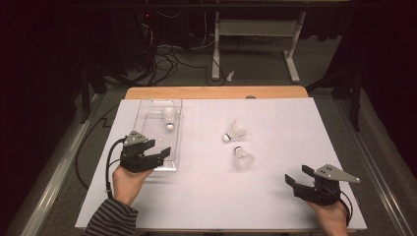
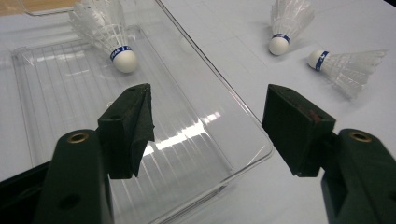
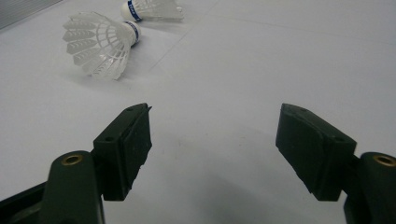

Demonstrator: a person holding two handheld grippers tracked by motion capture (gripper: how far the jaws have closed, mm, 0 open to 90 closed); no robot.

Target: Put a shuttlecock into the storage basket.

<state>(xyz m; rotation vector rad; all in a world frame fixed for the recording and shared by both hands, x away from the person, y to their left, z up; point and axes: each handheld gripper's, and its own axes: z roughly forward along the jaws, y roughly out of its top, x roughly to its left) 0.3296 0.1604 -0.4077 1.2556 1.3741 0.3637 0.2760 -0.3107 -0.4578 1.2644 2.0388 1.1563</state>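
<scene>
Shuttlecocks sit in three spots on the white table, one already in the clear tray and two loose at the middle.

One shuttlecock (image 1: pixel 169 117) lies in the far half of the clear plastic tray (image 1: pixel 142 112), cork end toward the near side; the tray sits on the left part of the white table (image 1: pixel 275 187). To its right, well apart from the tray, a second shuttlecock (image 1: pixel 235 131) lies tilted with its cork to the left, and a third shuttlecock (image 1: pixel 242 158) rests just nearer, close beside it but not touching. The left gripper (image 1: pixel 160 149) hovers over the tray's near end, jaws spread wide and holding nothing. The right gripper (image 1: pixel 298 174) is at the near right of the table, well away from the loose pair, jaws likewise wide and empty.
</scene>
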